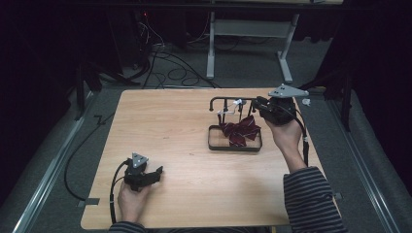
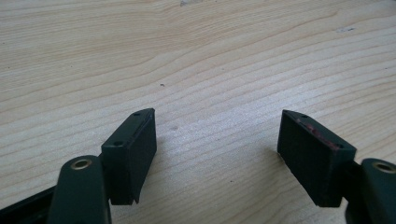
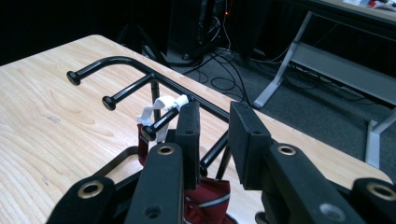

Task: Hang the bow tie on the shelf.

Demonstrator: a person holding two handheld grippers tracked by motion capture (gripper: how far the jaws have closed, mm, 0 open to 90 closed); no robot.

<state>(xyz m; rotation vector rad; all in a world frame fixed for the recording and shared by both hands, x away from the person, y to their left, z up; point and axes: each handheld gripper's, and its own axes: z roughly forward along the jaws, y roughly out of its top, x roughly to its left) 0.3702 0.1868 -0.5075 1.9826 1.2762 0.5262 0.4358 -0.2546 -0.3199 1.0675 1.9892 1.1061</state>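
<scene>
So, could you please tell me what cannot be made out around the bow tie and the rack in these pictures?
- Bow tie: in the right gripper view, mostly hidden behind the right gripper.
- White strap on the black rack: too small in the high view to tell how it is looped.
- Tray: near rim in the right gripper view hidden by the jaws.

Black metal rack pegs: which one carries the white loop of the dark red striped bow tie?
The third peg from the rack's curved end, nearest the right gripper; the white loop hangs over it, while the other two knob-tipped pegs are bare.
</scene>
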